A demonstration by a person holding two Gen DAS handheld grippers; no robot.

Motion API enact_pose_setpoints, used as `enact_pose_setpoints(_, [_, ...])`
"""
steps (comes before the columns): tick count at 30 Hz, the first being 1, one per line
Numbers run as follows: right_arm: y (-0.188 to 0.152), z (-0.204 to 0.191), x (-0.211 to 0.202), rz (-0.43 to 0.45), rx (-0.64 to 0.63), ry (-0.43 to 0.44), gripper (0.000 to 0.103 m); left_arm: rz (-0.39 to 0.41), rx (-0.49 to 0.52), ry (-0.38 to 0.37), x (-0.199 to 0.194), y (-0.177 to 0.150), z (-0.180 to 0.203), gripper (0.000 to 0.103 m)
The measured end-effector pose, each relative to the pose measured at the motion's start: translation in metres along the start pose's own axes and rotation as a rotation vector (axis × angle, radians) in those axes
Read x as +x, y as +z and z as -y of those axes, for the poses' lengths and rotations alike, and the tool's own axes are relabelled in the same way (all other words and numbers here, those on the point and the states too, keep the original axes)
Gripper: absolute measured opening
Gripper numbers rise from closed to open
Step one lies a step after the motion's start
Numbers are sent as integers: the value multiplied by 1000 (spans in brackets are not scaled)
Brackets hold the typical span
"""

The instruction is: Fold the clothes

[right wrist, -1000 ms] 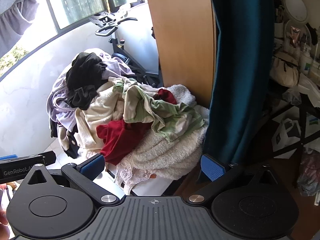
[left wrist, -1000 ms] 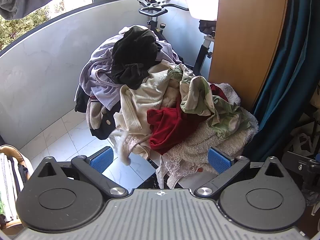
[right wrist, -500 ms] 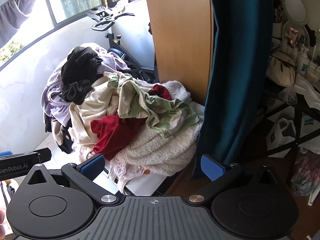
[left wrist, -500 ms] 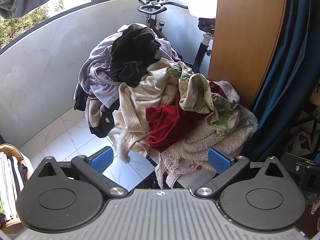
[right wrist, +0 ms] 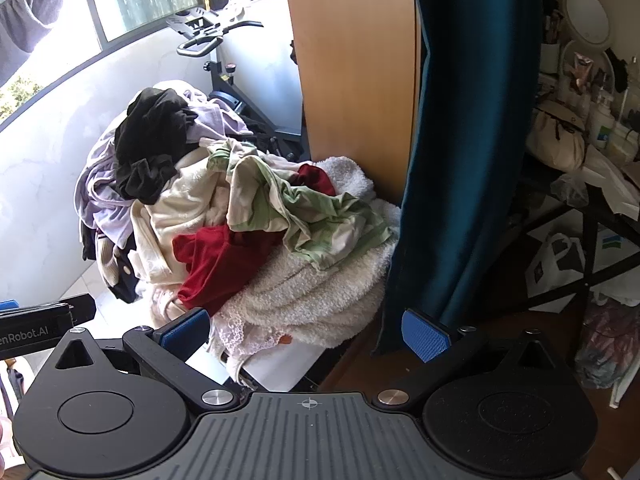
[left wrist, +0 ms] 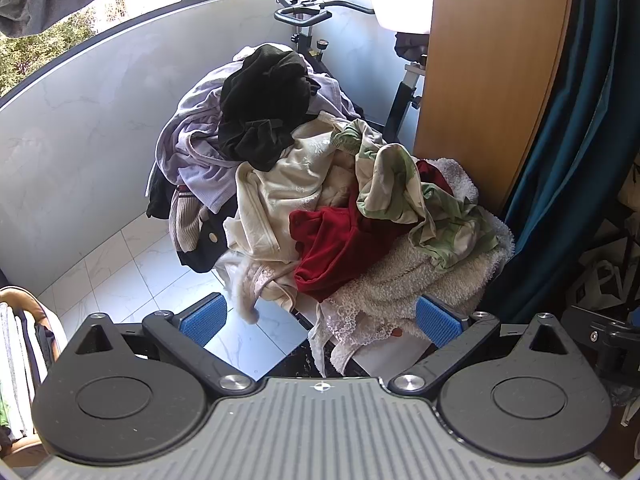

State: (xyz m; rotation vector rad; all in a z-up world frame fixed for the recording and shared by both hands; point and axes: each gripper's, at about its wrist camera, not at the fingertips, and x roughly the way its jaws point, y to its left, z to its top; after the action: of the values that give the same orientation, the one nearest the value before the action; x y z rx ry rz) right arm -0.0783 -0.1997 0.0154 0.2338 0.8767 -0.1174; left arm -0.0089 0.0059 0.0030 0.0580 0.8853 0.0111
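A tall heap of unfolded clothes point(left wrist: 320, 184) fills the middle of both wrist views, also seen as the heap point(right wrist: 248, 216). On it lie a black garment point(left wrist: 268, 100), a lilac top point(left wrist: 200, 152), a cream piece point(left wrist: 288, 184), a red garment point(left wrist: 340, 240), a green-and-white piece point(left wrist: 420, 200) and a fluffy white towel point(left wrist: 412, 276). My left gripper point(left wrist: 318, 318) is open, short of the heap, with nothing between its blue pads. My right gripper point(right wrist: 306, 332) is open too, its left pad point(right wrist: 186, 328) close to the towel's lace edge point(right wrist: 240, 336).
An exercise bike point(left wrist: 312, 12) stands behind the heap by a curved white wall point(left wrist: 80, 128). A wooden panel point(left wrist: 480, 80) and teal curtain point(right wrist: 460, 140) rise to the right. A cluttered dressing table point(right wrist: 580, 128) is far right. Folded garments point(left wrist: 20, 360) sit at lower left.
Both grippers have drifted slightly; the heap has slid a little left in the right wrist view. Both stay open and nothing was taken hold of.
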Motion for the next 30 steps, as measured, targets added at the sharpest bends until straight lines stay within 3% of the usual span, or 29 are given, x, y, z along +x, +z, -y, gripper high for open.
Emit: enact_pose_setpoints(30, [4, -15, 11, -18, -32, -16, 102, -18, -4, 11, 5, 1, -11, 103])
